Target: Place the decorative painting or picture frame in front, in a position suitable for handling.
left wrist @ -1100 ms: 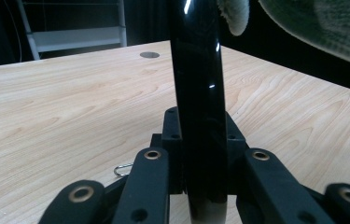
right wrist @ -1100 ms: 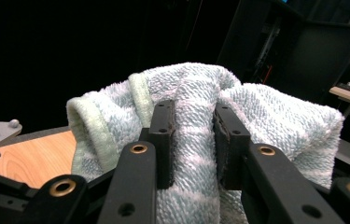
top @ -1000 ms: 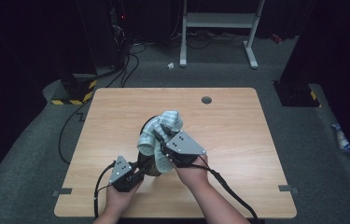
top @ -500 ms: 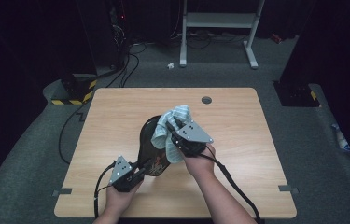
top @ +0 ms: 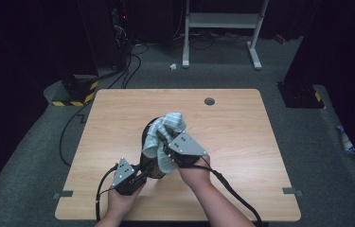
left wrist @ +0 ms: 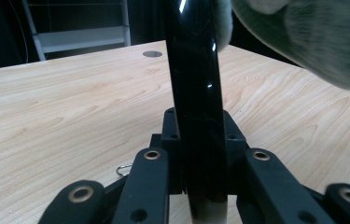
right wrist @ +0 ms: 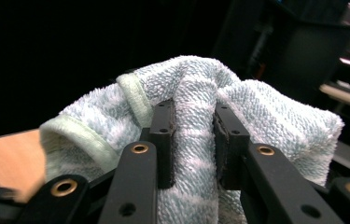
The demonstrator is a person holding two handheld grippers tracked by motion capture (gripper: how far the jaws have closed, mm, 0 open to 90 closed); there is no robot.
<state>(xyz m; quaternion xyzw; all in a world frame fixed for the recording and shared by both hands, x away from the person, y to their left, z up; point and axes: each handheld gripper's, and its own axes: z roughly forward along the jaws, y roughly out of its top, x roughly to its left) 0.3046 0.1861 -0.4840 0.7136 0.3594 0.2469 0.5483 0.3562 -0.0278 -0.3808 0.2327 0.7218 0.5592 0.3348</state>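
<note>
Since the first earlier moment, the right gripper (top: pixel 169 147), clamped on the pale blue-and-white towel (top: pixel 164 132), has carried it from the near, lower part of the black glossy dish (top: pixel 150 158) up to its far rim. The towel, then bunched low against the dish, now drapes over that rim.

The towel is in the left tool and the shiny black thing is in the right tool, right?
Swapped. The right gripper view shows the right tool pinching the towel. The left gripper view shows the left tool clamped on the shiny black thing.
</note>
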